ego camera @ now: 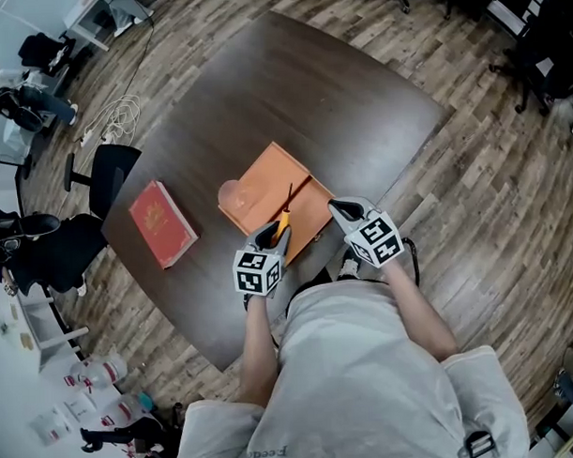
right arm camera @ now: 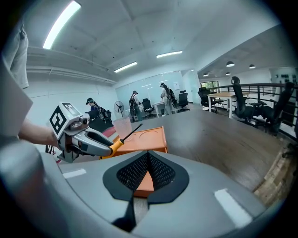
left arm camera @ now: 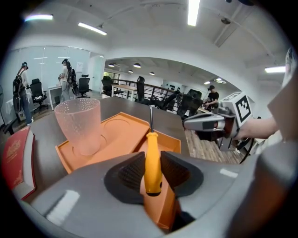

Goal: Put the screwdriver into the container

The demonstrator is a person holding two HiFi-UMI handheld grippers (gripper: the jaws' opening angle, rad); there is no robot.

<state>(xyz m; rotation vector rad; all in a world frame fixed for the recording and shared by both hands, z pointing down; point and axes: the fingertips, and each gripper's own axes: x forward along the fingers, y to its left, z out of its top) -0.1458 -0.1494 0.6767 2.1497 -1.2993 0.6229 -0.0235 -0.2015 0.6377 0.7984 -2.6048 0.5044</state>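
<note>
A screwdriver [left arm camera: 152,160] with a yellow handle and a thin dark shaft sits in my left gripper [left arm camera: 152,163], which is shut on the handle. In the head view the screwdriver [ego camera: 283,218] points out over the orange tray [ego camera: 266,182] at the near side of the dark table. A clear textured cup [left arm camera: 79,124] stands upright in the tray's [left arm camera: 122,135] left round recess. My right gripper [right arm camera: 148,163] is shut with nothing in it. It hovers at the tray's near right corner [ego camera: 338,209], just right of the left gripper [ego camera: 273,233].
A red book [ego camera: 162,224] lies on the table [ego camera: 291,92] left of the tray. A black office chair [ego camera: 104,175] stands off the table's left edge. The wood floor lies to the right. People and desks are far behind in both gripper views.
</note>
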